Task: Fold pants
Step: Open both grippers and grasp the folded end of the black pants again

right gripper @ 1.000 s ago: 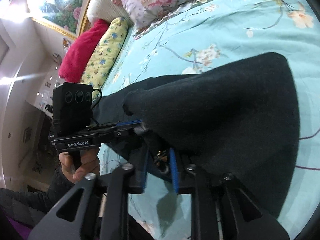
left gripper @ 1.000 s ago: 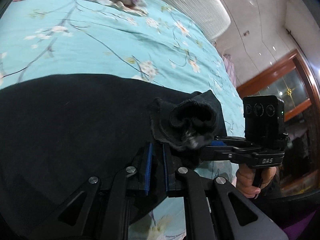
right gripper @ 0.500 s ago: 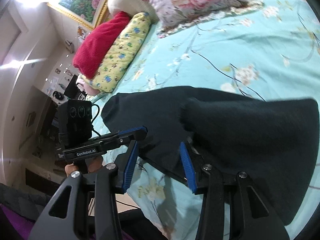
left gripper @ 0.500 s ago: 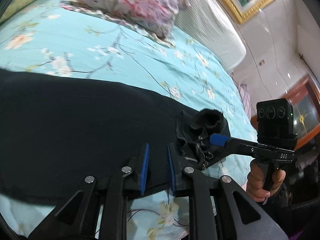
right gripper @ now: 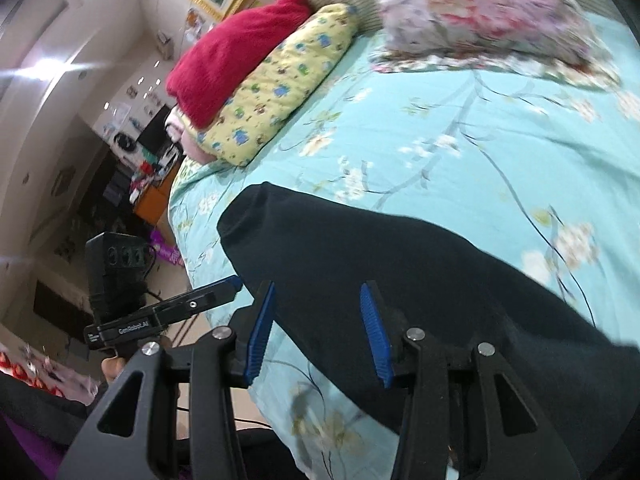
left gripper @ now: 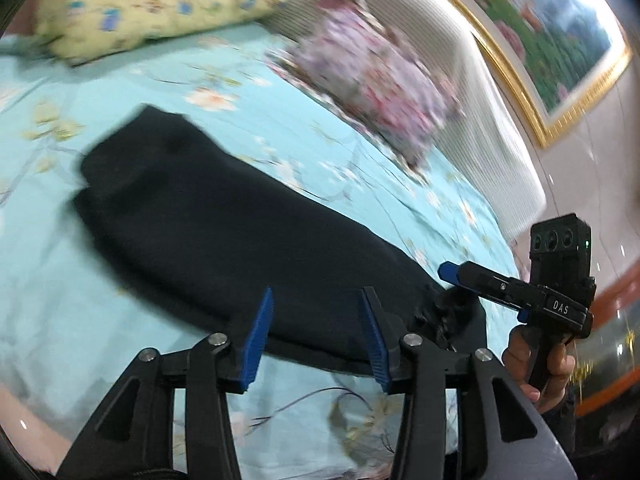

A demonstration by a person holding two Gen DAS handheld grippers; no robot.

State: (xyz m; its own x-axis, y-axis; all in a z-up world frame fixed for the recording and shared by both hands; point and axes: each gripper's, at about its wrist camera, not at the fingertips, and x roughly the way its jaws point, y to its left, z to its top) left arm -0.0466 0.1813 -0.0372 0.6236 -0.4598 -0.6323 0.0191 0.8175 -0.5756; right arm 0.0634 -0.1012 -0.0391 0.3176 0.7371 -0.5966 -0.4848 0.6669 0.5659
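Observation:
The black pants [left gripper: 224, 240] lie flat as a long strip on the turquoise flowered bedspread [left gripper: 100, 340]; they also show in the right wrist view [right gripper: 400, 280]. My left gripper [left gripper: 316, 332] is open and empty, raised above the pants' near edge. My right gripper [right gripper: 316, 332] is open and empty above the pants' near edge. The right gripper [left gripper: 452, 272] shows at the right of the left wrist view, by a bunched end of the pants [left gripper: 452, 312]. The left gripper [right gripper: 234, 284] shows at the left of the right wrist view.
A yellow patterned pillow [right gripper: 280, 84], a red blanket [right gripper: 236, 48] and a pink floral pillow [right gripper: 472, 4] lie at the head of the bed. A padded headboard [left gripper: 460, 92] and a framed picture [left gripper: 540, 20] stand behind. The bed's near edge [right gripper: 208, 300] drops to the floor.
Both grippers have let go of the pants and opened wide. They have lifted and pulled back, and the pants now lie flat on the bed.

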